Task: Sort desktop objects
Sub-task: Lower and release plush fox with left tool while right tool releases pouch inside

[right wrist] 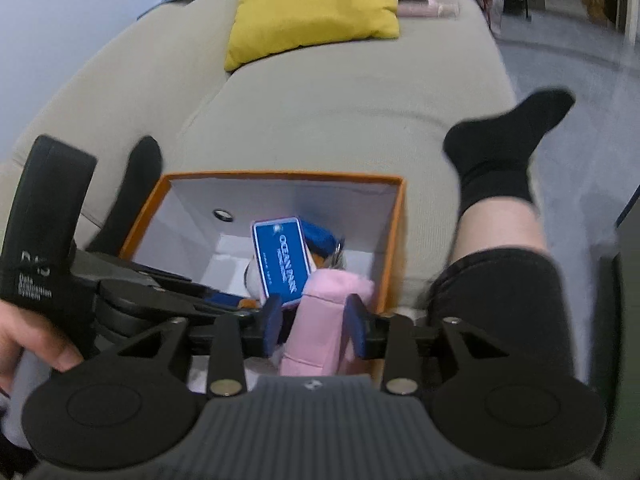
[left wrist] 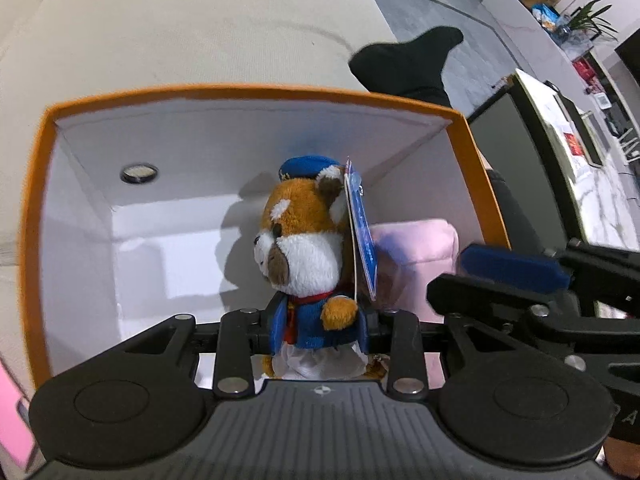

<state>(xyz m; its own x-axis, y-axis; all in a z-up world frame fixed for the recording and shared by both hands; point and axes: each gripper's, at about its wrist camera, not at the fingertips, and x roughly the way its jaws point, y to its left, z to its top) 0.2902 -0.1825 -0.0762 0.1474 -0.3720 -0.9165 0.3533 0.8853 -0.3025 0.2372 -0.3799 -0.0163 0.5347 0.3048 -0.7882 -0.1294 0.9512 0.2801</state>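
My left gripper [left wrist: 319,326] has its jaws clamped on the blue-jacketed torso of a fuzzy red panda plush [left wrist: 306,248], upright over the orange box [left wrist: 38,200], its glossy blue tag [right wrist: 282,264] hanging beside its head. My right gripper [right wrist: 315,326] has its blue-padded jaws closed on a soft pink plush [right wrist: 320,320] at the box's near right corner. The box is smooth white inside and sits on a beige fabric sofa [right wrist: 340,108].
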